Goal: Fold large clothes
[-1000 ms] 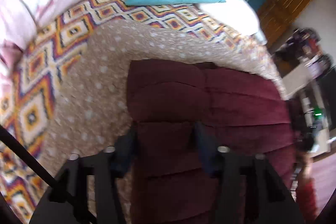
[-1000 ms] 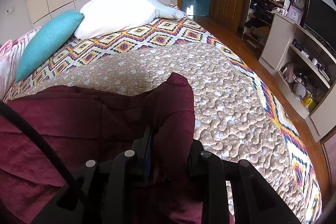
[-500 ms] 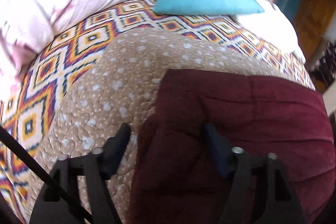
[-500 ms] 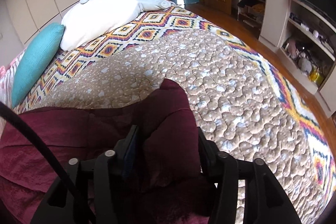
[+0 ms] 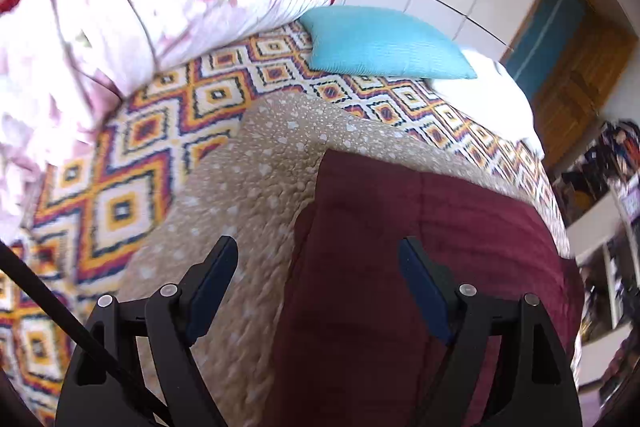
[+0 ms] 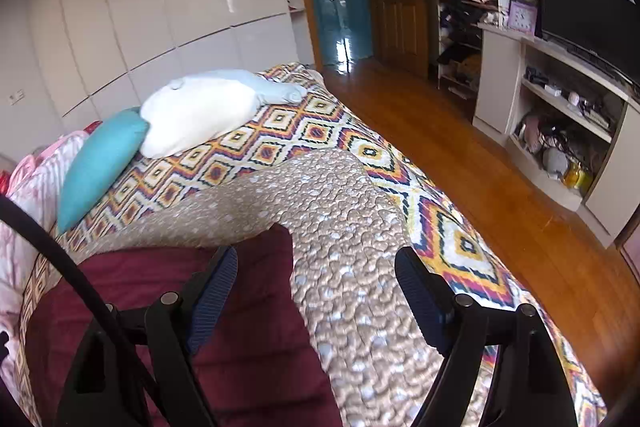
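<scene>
A dark maroon garment (image 5: 420,267) lies folded flat on the tan spotted quilt (image 5: 248,195) of the bed. My left gripper (image 5: 318,267) is open and empty, raised above the garment's left edge. In the right wrist view the same garment (image 6: 240,327) fills the lower left, its corner pointing up. My right gripper (image 6: 316,275) is open and empty, raised above the garment's right edge and the quilt (image 6: 352,227).
A teal pillow (image 5: 384,43) and a white pillow (image 6: 196,115) lie at the head of the bed. A pink-white duvet (image 5: 120,19) is heaped at the left. Wood floor (image 6: 480,163), a shelf unit (image 6: 560,115) and a TV stand to the right.
Both grippers have opened and let go of the maroon garment, then lifted up and back. The garment now lies flat on the quilt.
</scene>
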Motion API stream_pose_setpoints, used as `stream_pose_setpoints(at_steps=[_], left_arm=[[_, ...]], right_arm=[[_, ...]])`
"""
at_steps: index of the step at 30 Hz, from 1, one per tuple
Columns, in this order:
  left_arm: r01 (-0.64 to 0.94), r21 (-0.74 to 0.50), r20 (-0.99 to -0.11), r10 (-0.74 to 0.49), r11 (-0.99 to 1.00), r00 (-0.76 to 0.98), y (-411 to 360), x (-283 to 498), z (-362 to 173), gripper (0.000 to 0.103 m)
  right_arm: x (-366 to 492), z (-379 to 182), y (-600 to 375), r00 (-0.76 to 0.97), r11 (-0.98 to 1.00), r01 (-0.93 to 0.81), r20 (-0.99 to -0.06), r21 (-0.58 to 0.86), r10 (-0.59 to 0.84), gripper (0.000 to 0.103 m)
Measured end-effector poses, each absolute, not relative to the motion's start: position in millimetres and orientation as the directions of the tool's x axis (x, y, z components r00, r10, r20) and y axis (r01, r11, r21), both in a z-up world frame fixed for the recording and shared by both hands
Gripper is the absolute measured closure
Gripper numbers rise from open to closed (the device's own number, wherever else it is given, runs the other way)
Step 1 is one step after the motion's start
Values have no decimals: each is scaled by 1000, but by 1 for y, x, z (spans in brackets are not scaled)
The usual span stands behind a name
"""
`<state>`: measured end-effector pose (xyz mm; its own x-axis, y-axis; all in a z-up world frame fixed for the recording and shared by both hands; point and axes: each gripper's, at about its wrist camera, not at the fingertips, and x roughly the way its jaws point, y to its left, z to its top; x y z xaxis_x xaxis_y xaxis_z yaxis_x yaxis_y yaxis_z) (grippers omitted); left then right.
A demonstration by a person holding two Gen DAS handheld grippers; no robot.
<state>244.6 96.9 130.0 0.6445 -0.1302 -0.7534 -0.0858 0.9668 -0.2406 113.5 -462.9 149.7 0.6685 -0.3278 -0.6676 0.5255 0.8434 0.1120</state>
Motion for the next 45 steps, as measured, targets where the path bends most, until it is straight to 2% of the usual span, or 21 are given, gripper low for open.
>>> stream_pose_setpoints(at_steps=[1, 3, 5, 7, 9, 12, 18, 23, 29, 31, 33, 37, 38, 40, 43, 45], left_arm=[[-66, -217, -748, -123, 974, 653, 95, 227, 135, 21], [-31, -180, -743, -115, 983, 659, 90, 196, 137, 21], [-1, -144, -739, -107, 990, 665, 84, 162, 134, 21], [12, -112, -729, -90, 994, 678, 80, 133, 127, 21], [13, -61, -718, -52, 998, 694, 75, 103, 116, 21], [27, -80, -721, -77, 996, 689, 68, 67, 92, 21], [5, -41, -714, -33, 999, 699, 61, 31, 51, 21], [-22, -20, -744, 0, 1000, 668, 67, 23, 20, 21], [-116, -111, -770, -11, 987, 638, 92, 23, 4, 21], [-151, -158, -792, -34, 976, 610, 103, 26, -6, 21], [-150, -178, -781, -47, 972, 623, 105, 25, -5, 19], [-131, -142, -794, -34, 981, 607, 97, 28, -9, 11], [-124, -123, -802, -25, 985, 597, 93, 30, -10, 9], [-118, -78, -813, 5, 990, 582, 87, 33, -12, 8], [-119, -67, -816, 14, 991, 579, 85, 35, -13, 7], [-117, -69, -819, 11, 991, 574, 86, 37, -14, 6]], right_arm=[[104, 152, -455, 677, 854, 507, -667, 115, -311, 19], [92, 150, -432, 694, 890, 433, -683, 145, -226, 29], [91, 141, -401, 683, 926, 346, -718, 152, -137, 59], [94, 128, -366, 669, 954, 250, -742, 165, -47, 64], [103, 114, -329, 659, 971, 166, -752, 169, 18, 64], [124, 91, -279, 641, 990, 91, -767, 104, 21, 64], [177, 39, -244, 577, 991, 124, -808, -51, -113, 62], [185, 47, -238, 550, 983, 127, -815, -136, -184, 57], [147, 94, -195, 654, 997, -9, -754, 73, 61, 57], [150, 88, -169, 624, 993, -81, -772, 87, 119, 57], [156, 74, -139, 607, 991, -135, -789, 18, 97, 56], [173, 41, -99, 614, 984, -121, -789, -132, -30, 28], [175, 36, -92, 601, 979, -124, -797, -163, -56, 25], [174, 40, -81, 604, 968, -116, -790, -223, -110, 28], [149, 66, -86, 642, 982, -179, -764, -64, 68, 33], [131, 76, -88, 648, 979, -203, -752, -19, 120, 41]])
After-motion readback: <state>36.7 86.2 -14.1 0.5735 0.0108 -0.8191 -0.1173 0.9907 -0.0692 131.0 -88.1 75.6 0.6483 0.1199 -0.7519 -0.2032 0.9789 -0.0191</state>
